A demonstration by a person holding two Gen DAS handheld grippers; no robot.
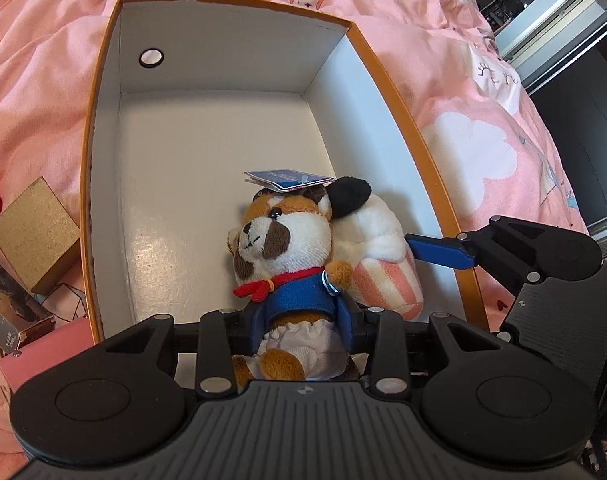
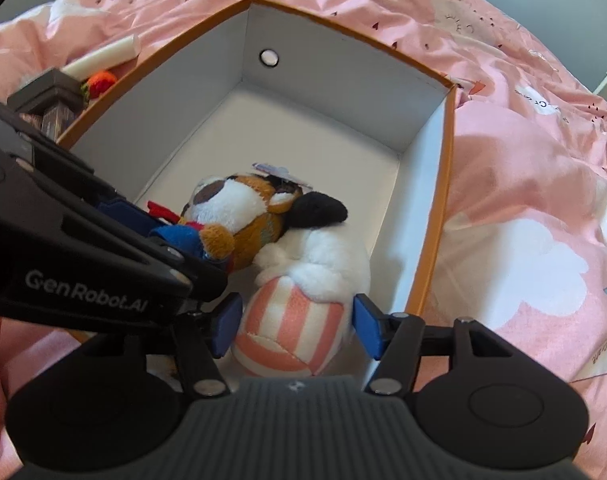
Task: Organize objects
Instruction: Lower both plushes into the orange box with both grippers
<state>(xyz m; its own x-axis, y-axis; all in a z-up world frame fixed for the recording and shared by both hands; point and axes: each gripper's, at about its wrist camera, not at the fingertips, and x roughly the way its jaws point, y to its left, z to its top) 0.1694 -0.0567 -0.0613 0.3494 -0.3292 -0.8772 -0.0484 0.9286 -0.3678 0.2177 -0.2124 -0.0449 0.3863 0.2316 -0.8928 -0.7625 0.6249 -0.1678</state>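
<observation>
Your left gripper (image 1: 299,316) is squeezing the brown-and-white plush dog in a blue coat (image 1: 281,252) inside the orange-rimmed white cardboard box (image 1: 223,120). Your right gripper (image 2: 295,322) is let go, its blue pads (image 2: 366,326) either side of the pink-striped white plush toy (image 2: 291,328), not touching. Only the left view shows the gold box (image 1: 35,236) outside.

The plush dog's (image 1: 281,248) legs hide behind the left gripper (image 1: 299,316).
</observation>
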